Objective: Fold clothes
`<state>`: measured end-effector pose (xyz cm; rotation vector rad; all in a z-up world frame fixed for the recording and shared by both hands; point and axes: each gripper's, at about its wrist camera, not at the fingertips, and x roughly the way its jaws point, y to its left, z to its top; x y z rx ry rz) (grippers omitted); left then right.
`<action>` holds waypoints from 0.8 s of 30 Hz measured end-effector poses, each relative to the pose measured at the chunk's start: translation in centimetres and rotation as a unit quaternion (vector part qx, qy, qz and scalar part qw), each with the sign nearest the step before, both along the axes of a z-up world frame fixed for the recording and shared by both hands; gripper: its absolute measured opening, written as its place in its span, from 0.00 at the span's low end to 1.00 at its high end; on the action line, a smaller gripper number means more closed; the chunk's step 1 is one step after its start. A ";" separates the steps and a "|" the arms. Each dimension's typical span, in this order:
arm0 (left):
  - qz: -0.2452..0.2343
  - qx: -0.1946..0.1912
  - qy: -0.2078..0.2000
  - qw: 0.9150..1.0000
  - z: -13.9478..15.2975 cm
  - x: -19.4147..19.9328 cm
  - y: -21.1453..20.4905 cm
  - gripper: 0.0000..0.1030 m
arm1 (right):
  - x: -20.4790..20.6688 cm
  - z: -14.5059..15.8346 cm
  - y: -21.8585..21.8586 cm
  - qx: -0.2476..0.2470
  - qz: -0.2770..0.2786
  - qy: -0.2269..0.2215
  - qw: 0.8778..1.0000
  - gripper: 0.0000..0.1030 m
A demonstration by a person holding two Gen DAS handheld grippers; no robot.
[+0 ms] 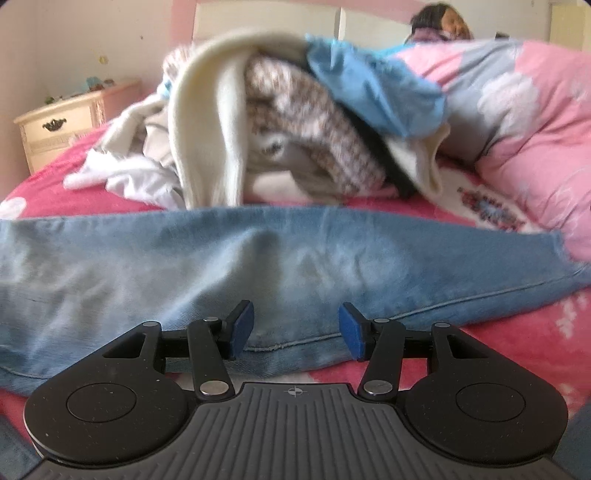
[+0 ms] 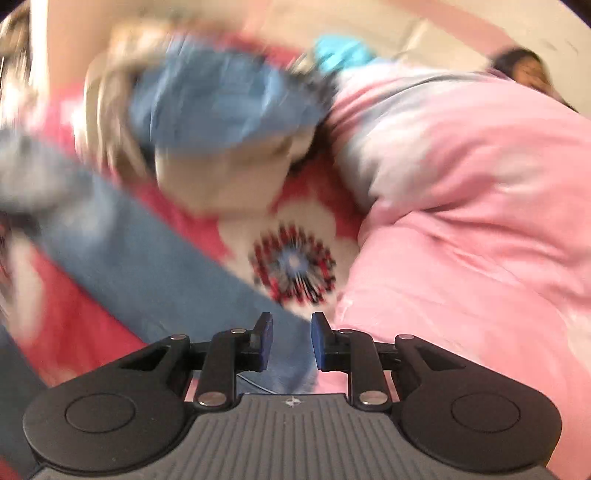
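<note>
A pair of light blue jeans lies flat across the red bedspread, running left to right in the left wrist view. My left gripper is open, its blue pads just above the jeans' near hem edge. The right wrist view is blurred by motion. My right gripper is open with a narrower gap, over the end of the jeans leg, which runs up to the left.
A heap of unfolded clothes sits behind the jeans: cream, checked, white and blue pieces. A pink and grey duvet bulks at right, also in the right wrist view. A person's head shows beyond it. A cream nightstand stands far left.
</note>
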<state>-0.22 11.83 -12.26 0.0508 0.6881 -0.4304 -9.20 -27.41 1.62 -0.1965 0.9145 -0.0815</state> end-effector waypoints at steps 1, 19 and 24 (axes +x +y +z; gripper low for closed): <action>0.000 -0.011 -0.002 1.000 0.6 -0.7 0.2 0.50 | -1.0 1.5 -0.4 0.034 -0.012 -0.023 0.999 0.23; -0.333 -0.087 0.105 0.933 -0.4 -18.4 -16.7 0.50 | -16.1 9.7 -4.1 0.305 -0.128 -0.160 0.930 0.23; -0.395 -0.029 0.086 0.914 -2.6 -22.3 -20.0 0.51 | -16.3 8.8 -3.3 0.292 -0.121 -0.146 0.937 0.24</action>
